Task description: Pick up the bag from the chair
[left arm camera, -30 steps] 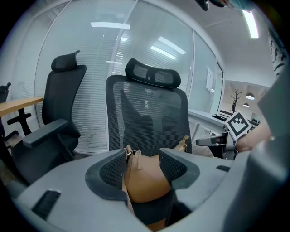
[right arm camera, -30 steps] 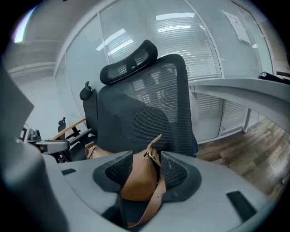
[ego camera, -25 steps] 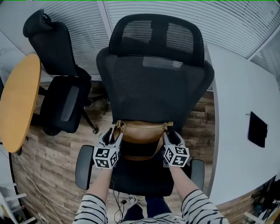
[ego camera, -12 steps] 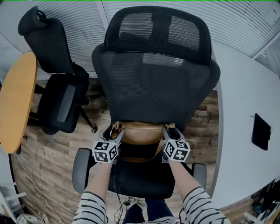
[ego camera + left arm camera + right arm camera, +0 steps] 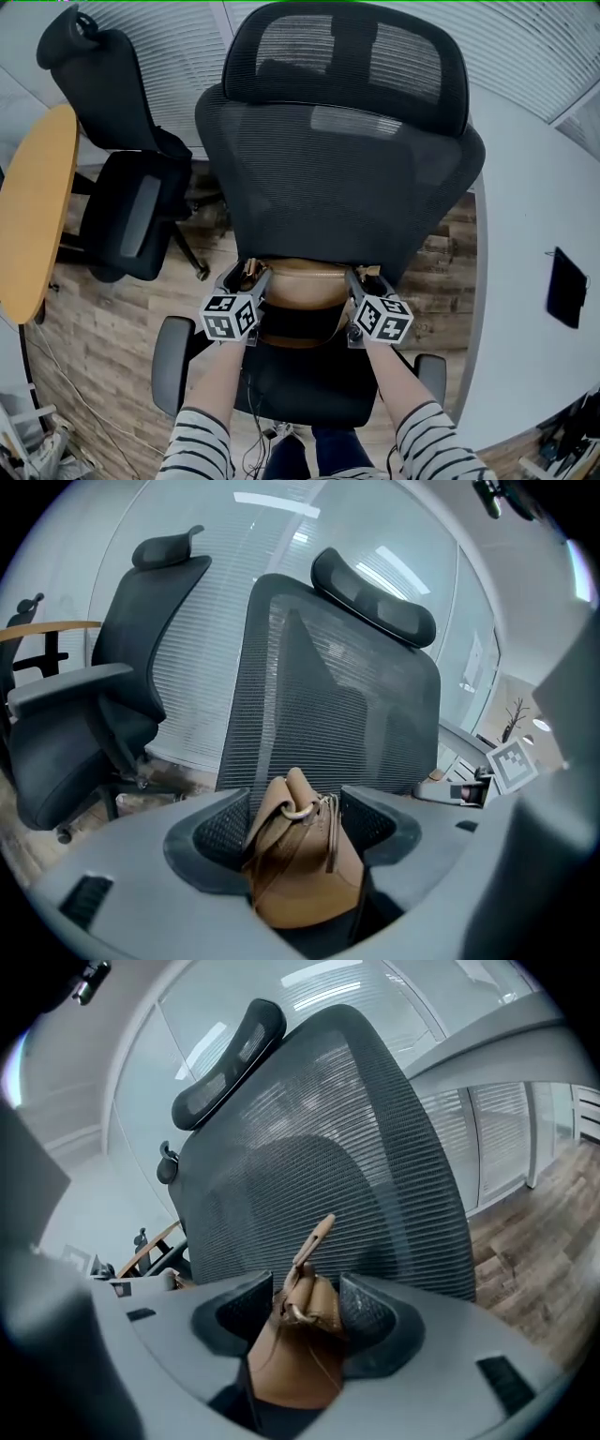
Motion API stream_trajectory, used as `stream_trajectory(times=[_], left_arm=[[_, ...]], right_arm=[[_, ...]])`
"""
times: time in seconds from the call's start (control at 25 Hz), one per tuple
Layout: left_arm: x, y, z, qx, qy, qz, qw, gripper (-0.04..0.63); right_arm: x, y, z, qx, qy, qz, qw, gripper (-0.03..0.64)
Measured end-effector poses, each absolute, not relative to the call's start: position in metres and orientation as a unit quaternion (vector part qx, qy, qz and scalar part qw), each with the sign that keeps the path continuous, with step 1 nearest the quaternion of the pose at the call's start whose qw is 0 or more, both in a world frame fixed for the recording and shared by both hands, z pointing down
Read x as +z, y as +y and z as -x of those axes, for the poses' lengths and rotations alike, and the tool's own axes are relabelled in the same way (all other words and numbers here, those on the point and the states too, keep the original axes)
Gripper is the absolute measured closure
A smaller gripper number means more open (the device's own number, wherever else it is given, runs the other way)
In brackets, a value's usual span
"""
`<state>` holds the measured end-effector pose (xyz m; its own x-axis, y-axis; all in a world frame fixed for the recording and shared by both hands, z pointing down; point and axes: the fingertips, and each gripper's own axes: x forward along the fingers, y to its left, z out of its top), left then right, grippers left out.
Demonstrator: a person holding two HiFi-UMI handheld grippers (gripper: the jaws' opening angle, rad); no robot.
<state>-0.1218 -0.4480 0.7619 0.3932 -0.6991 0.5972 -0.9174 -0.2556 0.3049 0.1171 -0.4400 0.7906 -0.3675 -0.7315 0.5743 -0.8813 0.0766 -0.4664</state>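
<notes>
A tan leather bag (image 5: 302,286) hangs between my two grippers, just above the seat of the black mesh office chair (image 5: 337,178). My left gripper (image 5: 248,274) is shut on the bag's left end (image 5: 295,850), where a metal ring and strap show. My right gripper (image 5: 356,273) is shut on the bag's right end (image 5: 298,1340), with a strap tab sticking up. The bag's strap loops down in front of the seat (image 5: 300,380). The chair's backrest hides the far side of the bag in the head view.
A second black office chair (image 5: 122,187) stands at the left, beside a round wooden table (image 5: 33,216). A white desk (image 5: 534,281) with a dark flat object (image 5: 565,286) runs along the right. The chair's armrests (image 5: 169,361) flank my forearms.
Both grippers have risen a little with the bag still held between them. The view has moved closer to the chair's backrest.
</notes>
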Motion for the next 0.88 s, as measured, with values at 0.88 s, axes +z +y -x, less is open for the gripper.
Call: stream_trajectory(times=[0.88], left_arm=[[0.756, -0.417, 0.127, 0.170, -0.550, -0.743, 0.342, 0.419]], right_arm=[[0.777, -0.407, -0.105, 0.372, -0.723, -0.570, 0.122, 0.472]])
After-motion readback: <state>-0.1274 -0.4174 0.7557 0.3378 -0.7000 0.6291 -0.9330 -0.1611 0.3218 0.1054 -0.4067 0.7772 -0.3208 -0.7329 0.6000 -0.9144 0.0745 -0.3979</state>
